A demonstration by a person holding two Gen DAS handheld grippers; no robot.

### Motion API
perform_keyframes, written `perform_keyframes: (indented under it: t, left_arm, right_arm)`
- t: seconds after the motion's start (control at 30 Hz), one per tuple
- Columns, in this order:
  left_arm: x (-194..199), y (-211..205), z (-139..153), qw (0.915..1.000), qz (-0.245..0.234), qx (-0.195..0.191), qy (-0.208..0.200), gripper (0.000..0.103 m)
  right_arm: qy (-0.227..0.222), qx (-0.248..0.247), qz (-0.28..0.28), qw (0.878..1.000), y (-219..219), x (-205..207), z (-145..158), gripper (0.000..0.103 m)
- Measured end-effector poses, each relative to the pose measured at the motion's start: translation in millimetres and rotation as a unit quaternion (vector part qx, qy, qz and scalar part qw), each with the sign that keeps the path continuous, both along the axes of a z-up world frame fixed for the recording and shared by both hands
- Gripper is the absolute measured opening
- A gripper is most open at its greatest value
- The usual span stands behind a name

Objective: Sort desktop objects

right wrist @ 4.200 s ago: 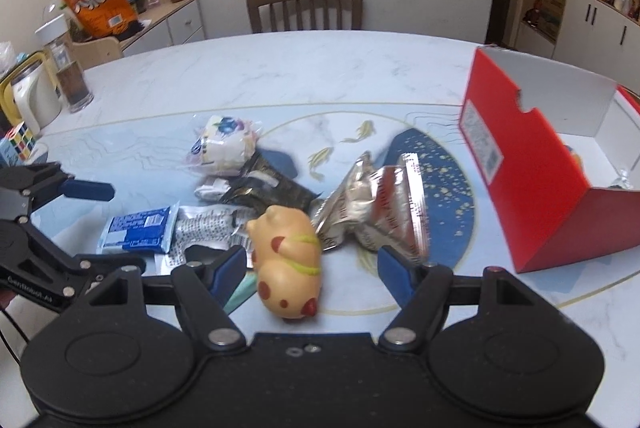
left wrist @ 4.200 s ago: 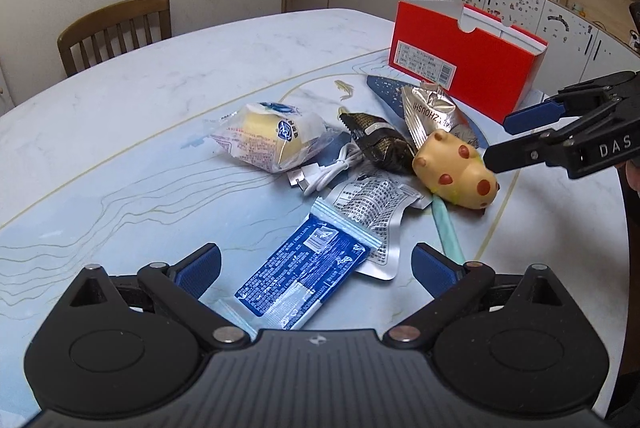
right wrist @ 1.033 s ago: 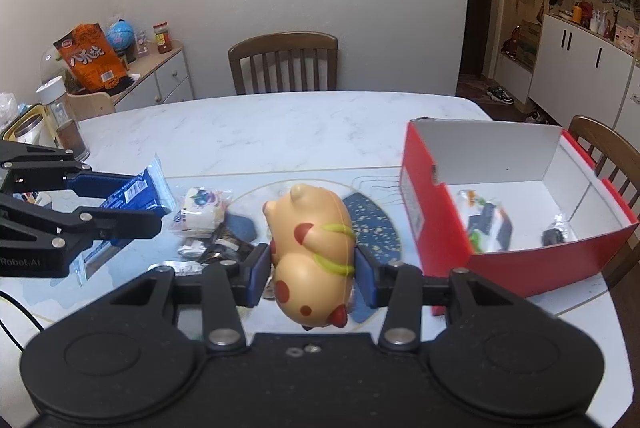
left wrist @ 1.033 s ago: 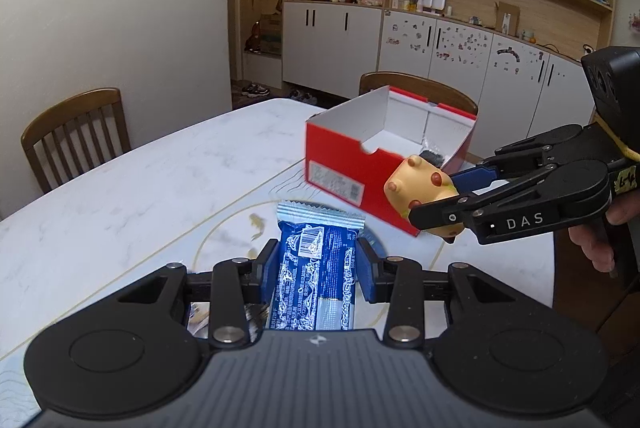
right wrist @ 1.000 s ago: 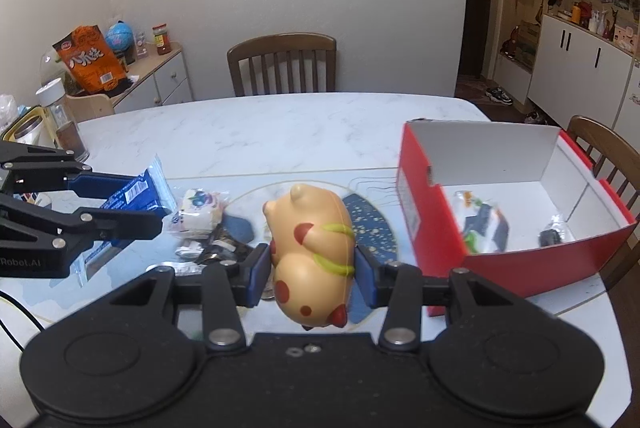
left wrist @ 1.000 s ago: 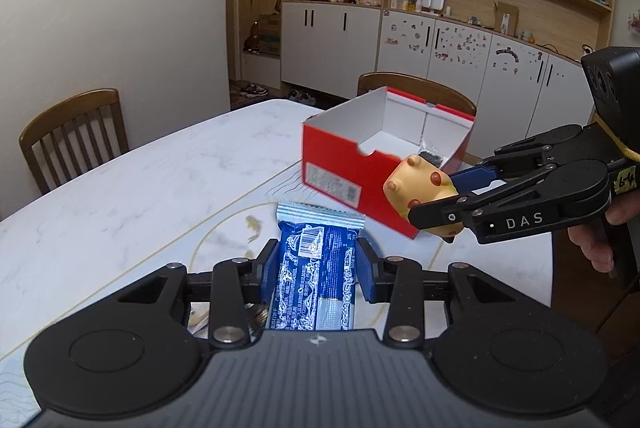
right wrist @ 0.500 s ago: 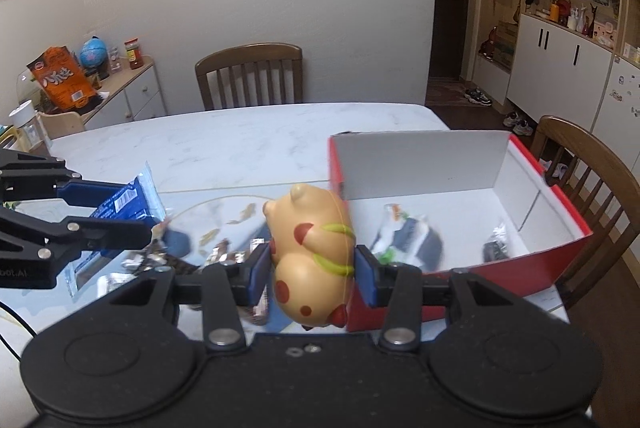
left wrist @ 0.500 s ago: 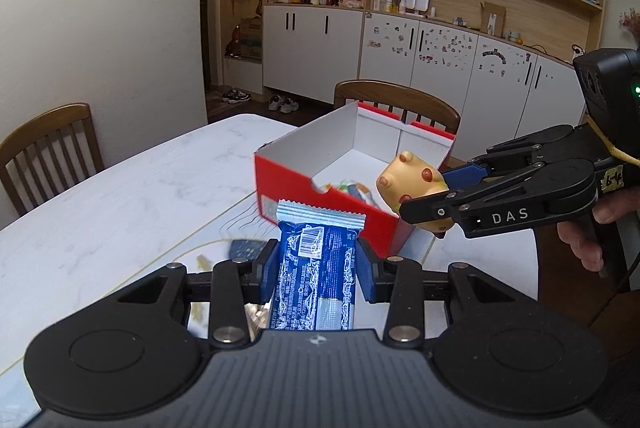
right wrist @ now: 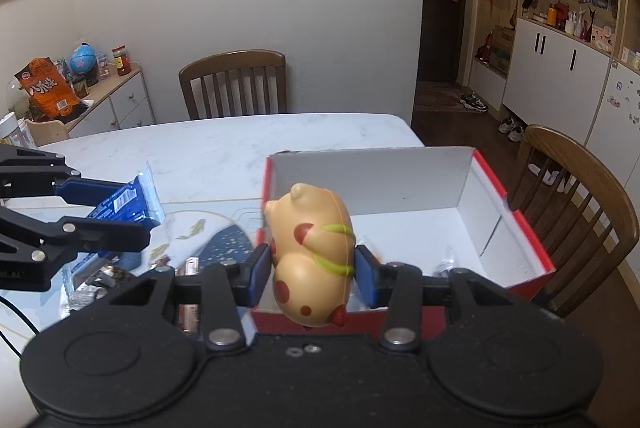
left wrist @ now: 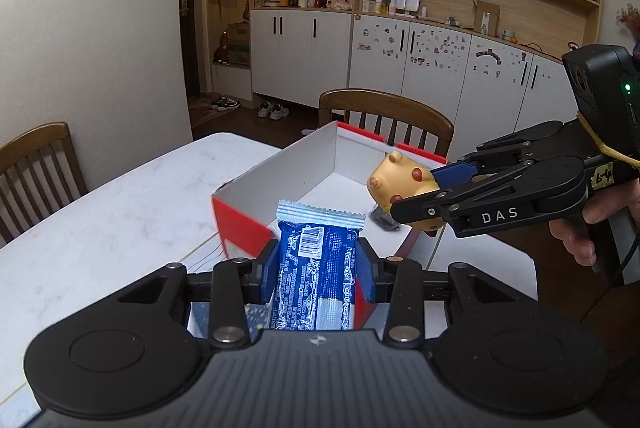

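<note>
My left gripper (left wrist: 316, 270) is shut on a blue snack packet (left wrist: 314, 276), held in the air at the near wall of the open red box (left wrist: 256, 232). My right gripper (right wrist: 314, 274) is shut on a yellow squishy toy with red spots (right wrist: 314, 260), held over the box's near wall (right wrist: 360, 320). In the left wrist view the toy (left wrist: 400, 183) hangs over the box's white inside in the right gripper (left wrist: 420, 195). In the right wrist view the left gripper (right wrist: 136, 214) holds the packet (right wrist: 128, 203) to the left of the box. A small dark item (left wrist: 384, 220) lies inside the box.
The white marble table (right wrist: 224, 143) holds loose wrappers (right wrist: 104, 276) at lower left in the right wrist view. Wooden chairs stand behind the box (left wrist: 384, 115), at the table's far side (right wrist: 234, 83) and to the right (right wrist: 580, 203). A person's hand (left wrist: 576, 240) grips the right tool.
Both grippers have carried their loads toward the red box, which now looms closer and larger. The toy has gone from beside the box to above its inside; both grips are unchanged.
</note>
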State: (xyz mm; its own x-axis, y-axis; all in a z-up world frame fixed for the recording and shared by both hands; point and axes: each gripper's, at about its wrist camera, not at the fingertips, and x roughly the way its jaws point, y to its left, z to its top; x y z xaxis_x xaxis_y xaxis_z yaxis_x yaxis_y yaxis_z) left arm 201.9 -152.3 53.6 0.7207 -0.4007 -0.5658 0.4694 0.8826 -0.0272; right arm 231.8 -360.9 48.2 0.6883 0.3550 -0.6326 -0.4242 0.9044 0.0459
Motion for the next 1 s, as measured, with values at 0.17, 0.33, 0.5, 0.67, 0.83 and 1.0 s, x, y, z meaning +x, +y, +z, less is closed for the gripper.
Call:
perform_keyframes:
  t: [0.17, 0.33, 0.5, 0.67, 0.83, 1.0]
  left_arm:
    - [12.5, -18.4, -0.1, 1.0000, -0.002, 0.002, 0.000, 0.038]
    - [26.2, -38.8, -3.7, 1.0000, -0.005, 0.006, 0.001, 0.038]
    - [41.9, -60.1, -7.0, 0.9999, -0.007, 0.009, 0.003, 0.038]
    - [59.6, -77.8, -12.6, 0.9998, -0.009, 0.013, 0.008, 0.038]
    - [77.6, -89.3, -18.6, 0.9998, -0.007, 0.016, 0.013, 0.038]
    - [96.9, -95.0, -24.3, 0.9994, -0.001, 0.027, 0.022, 0.038]
  right_arm:
    - [-0.002, 0.001, -0.001, 1.000, -18.4, 12.1, 0.3, 0.044]
    - [0.000, -0.002, -0.003, 1.000, -37.6, 24.4, -2.2, 0.044]
    - [0.005, -0.005, -0.008, 1.000, -56.1, 38.9, -6.6, 0.044]
    - [0.008, -0.007, -0.013, 1.000, -69.7, 54.7, -10.7, 0.044]
    - [0.012, -0.008, -0.019, 1.000, -79.6, 72.0, -15.8, 0.044]
    - [0.025, -0.006, -0.023, 0.999, -84.0, 91.4, -23.4, 0.044]
